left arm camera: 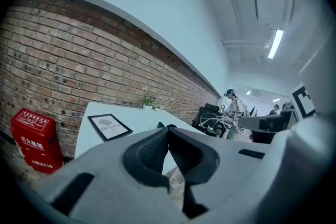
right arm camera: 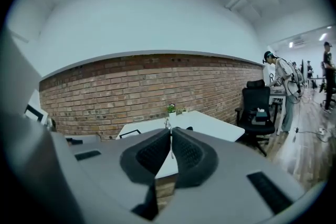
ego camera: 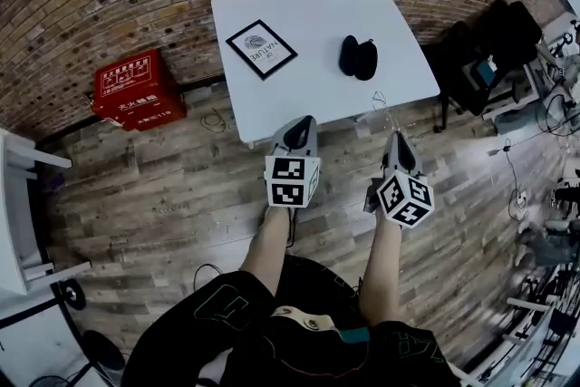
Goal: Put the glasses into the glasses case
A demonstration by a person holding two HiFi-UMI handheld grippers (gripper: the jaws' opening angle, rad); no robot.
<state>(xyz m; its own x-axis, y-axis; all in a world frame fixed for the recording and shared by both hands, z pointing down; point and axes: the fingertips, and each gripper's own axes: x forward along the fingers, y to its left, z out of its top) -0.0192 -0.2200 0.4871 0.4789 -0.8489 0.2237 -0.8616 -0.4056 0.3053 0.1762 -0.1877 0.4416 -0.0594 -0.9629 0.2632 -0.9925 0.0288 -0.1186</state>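
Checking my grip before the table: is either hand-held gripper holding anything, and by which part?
The right hand-held gripper pinches the glasses by a thin frame part, which one is unclear; the left hand-held gripper holds nothing.

the glasses (right arm camera: 167,124) show only as a thin sliver, too small for detail.

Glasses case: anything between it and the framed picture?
No. Head view shows only bare white table between glasses case and framed picture.
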